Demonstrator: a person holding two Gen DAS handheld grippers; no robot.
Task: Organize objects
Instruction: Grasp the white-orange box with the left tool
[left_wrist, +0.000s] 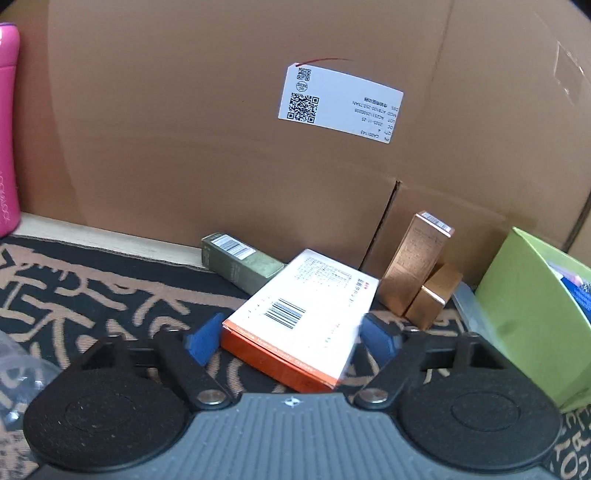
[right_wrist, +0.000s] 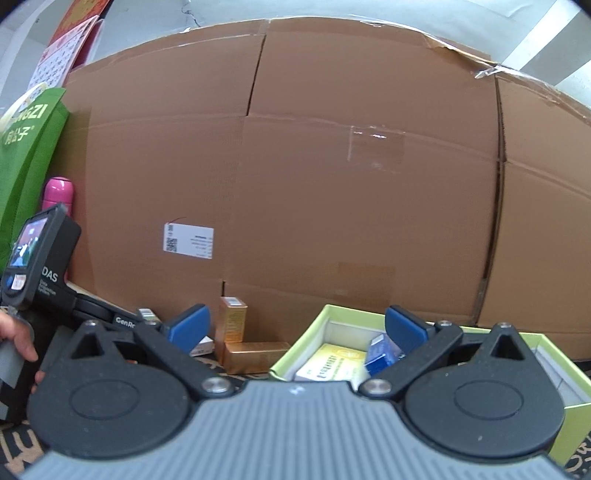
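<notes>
Orange-and-white carton lies flat on patterned mat, between blue pads of our left gripper; jaws wide, whether pads touch we cannot tell. Our right gripper open, empty, above green tray.

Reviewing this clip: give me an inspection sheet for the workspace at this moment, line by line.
Surface: black cloth with tan pattern.
Job's things: white-and-orange box between the left tongs; olive box lying flat; tall copper box upright with a small gold box against it; green tray holding a yellow-white pack and a blue pack.
Clutter: pink bottle; green bag.
Grippers: left tongs flank the box, contact unclear; right tongs open, empty.
Cables: nothing seen.
Surroundings: cardboard wall with white label.
</notes>
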